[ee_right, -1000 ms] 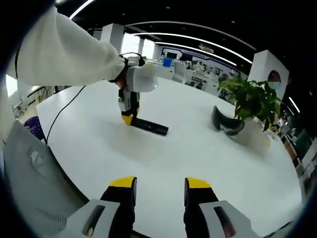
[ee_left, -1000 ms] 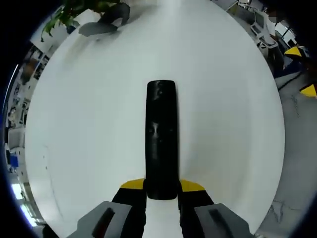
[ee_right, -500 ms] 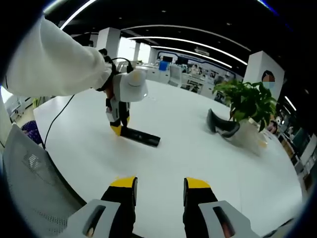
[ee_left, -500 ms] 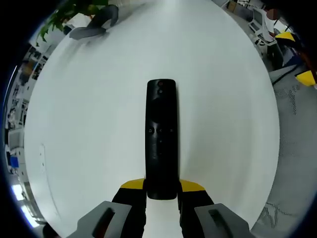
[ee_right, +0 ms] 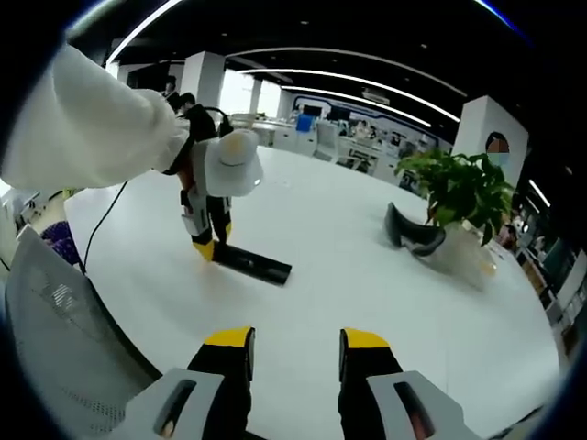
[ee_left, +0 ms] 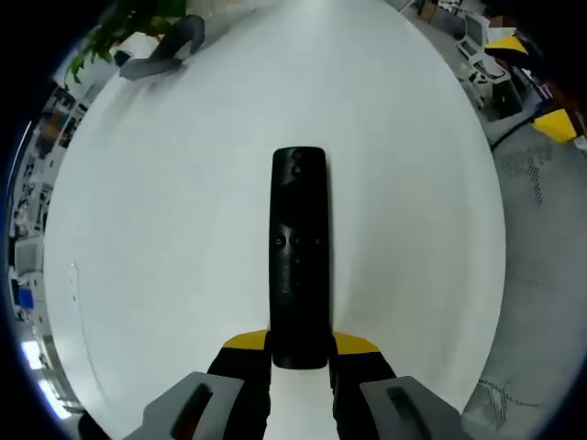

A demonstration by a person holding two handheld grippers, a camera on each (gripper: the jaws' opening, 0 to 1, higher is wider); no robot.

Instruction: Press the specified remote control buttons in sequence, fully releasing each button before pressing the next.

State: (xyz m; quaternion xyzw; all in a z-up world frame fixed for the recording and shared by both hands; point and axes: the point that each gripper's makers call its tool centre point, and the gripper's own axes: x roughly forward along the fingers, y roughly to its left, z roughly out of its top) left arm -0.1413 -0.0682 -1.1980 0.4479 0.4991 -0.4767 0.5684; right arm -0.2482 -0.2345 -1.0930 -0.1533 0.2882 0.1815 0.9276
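progress: early, remote lies on the white table, near end clamped between the left gripper jaws; no button being pressed | right gripper parted, empty, well back from the remote | unclear: button labels unreadable, presses so far can't be judged, likely all remain
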